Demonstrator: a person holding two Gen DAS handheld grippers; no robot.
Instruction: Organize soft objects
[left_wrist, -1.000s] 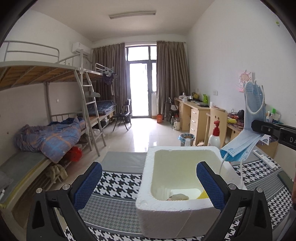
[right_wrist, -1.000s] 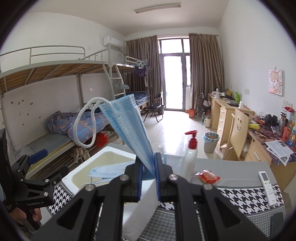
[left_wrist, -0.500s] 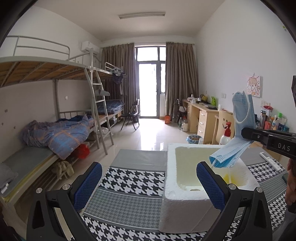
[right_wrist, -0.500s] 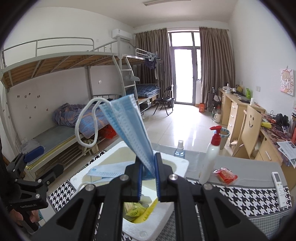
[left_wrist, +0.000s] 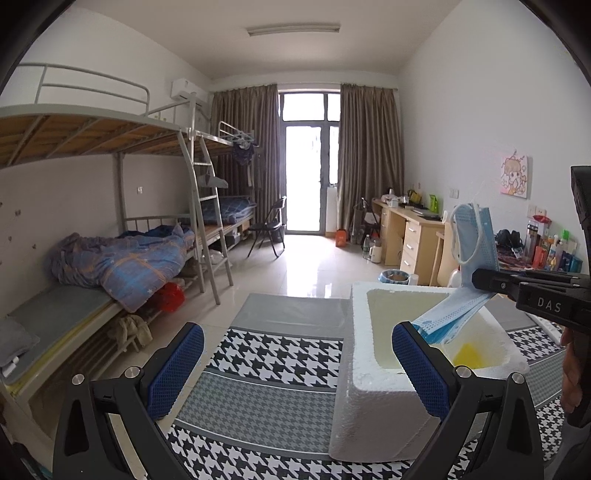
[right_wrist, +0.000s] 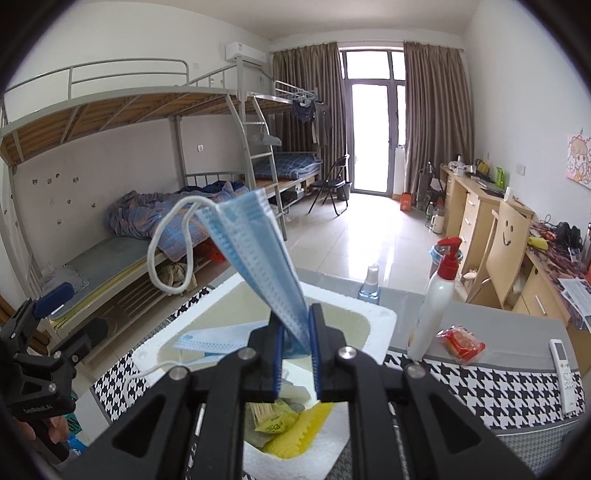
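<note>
Right wrist view: we see our right claw (right_wrist: 295, 347) clamped on a folded blue mask (right_wrist: 255, 254), held above the open foam box (right_wrist: 373, 317).
Mask position: it sticks up and to the left from the pads, one ear loop (right_wrist: 168, 254) dangling free over the box's far-left side.
Box contents: a second mask (right_wrist: 218, 338) lies inside near the left wall, with yellow items (right_wrist: 295, 428) at the near end.
Left claw: our left claw (left_wrist: 295, 373) is spread wide and holds nothing; it hovers over the houndstooth cloth (left_wrist: 273, 362) just left of the box (left_wrist: 373, 413).
Counter: a pump bottle (right_wrist: 434, 295), a small spray bottle (right_wrist: 369, 288), a red packet (right_wrist: 460, 341) and a remote (right_wrist: 563, 365) sit right of the box.
Step, as we judge it: lower and release the mask into the box.
Risk 1: the loose loop could snag on the box rim or on a claw finger, dragging the mask back out when we pull away.
Risk 2: released from this height, the light mask may drift and land on the rim or cloth.
Risk 3: the foam box is light; a bump from either claw could shove it along the counter (right_wrist: 491, 310).
</note>
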